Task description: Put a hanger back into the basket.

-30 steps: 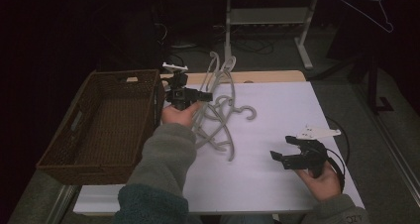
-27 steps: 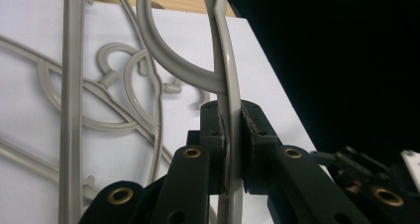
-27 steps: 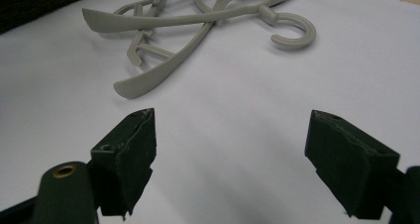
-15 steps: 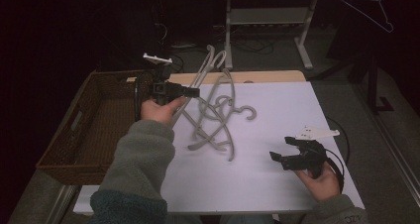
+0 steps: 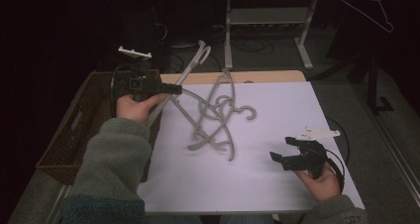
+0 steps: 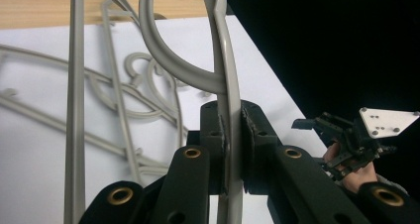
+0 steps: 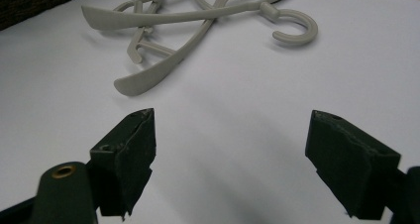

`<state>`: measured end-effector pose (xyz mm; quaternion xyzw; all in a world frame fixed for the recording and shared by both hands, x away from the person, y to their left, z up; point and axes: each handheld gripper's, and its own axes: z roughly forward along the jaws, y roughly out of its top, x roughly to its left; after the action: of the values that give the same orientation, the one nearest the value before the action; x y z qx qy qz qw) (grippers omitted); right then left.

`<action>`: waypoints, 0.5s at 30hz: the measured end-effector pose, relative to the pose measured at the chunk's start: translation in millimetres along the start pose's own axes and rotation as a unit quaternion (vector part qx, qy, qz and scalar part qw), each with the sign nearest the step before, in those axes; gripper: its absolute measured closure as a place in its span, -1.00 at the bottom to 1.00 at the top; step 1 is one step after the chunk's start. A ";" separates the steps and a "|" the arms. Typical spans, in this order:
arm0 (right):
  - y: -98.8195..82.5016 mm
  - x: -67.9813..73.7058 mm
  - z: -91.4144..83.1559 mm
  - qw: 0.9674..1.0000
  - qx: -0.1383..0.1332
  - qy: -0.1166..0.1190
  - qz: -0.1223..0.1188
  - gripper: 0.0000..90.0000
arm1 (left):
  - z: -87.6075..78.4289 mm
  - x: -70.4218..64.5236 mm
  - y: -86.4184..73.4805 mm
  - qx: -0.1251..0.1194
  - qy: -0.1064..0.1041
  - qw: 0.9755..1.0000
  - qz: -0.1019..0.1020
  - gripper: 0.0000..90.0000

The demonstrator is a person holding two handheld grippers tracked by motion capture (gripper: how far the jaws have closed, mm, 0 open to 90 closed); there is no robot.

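L gripper [image 5: 174, 89] is clamping a grey hanger [image 5: 190, 69] by its thin bar, jaws pinched tight on it, and is holding it tilted up over the near edge of the basket [image 5: 74, 130], hook end pointing away. R gripper [image 5: 283, 156] is resting low on the white table [image 5: 277, 194], jaws wide apart, nothing in them. Other hangers [image 5: 218, 120] are lying in a tangled heap mid-table, just beside the lifted one.

Probably the hanger is heading for the basket. To do it well: keep the grip firm, lift til the lower end is clearing the heap w/o snagging, then swing it over the rim and lay it lengthwise before letting go.
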<state>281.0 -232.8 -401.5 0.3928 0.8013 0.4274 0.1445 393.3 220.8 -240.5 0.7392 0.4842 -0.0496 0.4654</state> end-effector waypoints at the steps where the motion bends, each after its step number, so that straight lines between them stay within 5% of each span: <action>1: -0.1 0.0 0.0 1.000 0.000 0.000 -0.001 -0.58 | -4.6 1.7 -0.5 -0.002 0.003 1.000 0.001 0.82; 15: 0.2 0.9 0.9 1.000 0.000 0.001 0.003 -0.58 | -83.4 50.1 -22.5 -0.023 0.049 0.999 -0.006 0.82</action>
<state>281.1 -231.5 -401.7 0.3946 0.8006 0.4278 0.1425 371.1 317.9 -234.3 0.7269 0.5122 -0.0050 0.4573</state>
